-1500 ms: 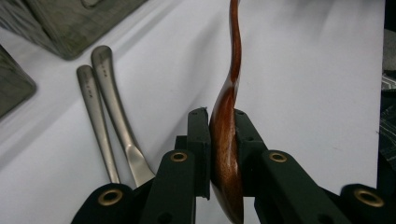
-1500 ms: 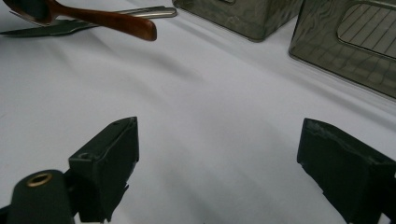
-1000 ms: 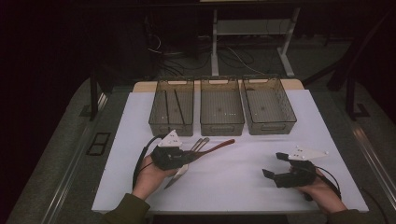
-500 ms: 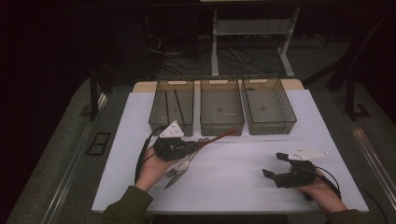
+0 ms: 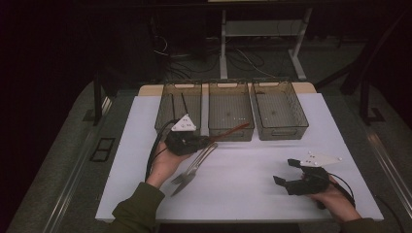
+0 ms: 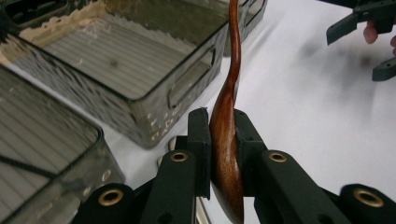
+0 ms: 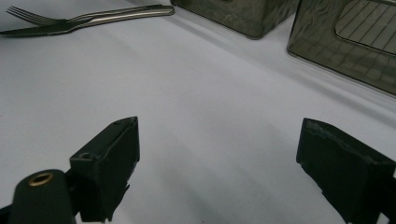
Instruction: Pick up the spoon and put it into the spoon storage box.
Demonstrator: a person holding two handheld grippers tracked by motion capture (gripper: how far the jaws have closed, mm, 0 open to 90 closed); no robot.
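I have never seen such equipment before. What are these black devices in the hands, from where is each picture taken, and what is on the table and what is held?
A person sits at a table covered with a white sheet and holds a hand-operated black two-jaw claw in each hand; there is no robot arm. The high view looks down from above the person's side. Each of the two gripper views comes from a small camera riding on one claw and looking along its jaws.

At the far edge stand three smoky transparent plastic bins; the left one holds dark thin sticks. On the sheet lie a metal fork and knife side by side.

The left claw is shut on a long reddish-brown wooden utensil, its handle pointing toward the bins. The right claw is open and holds nothing, above bare sheet.
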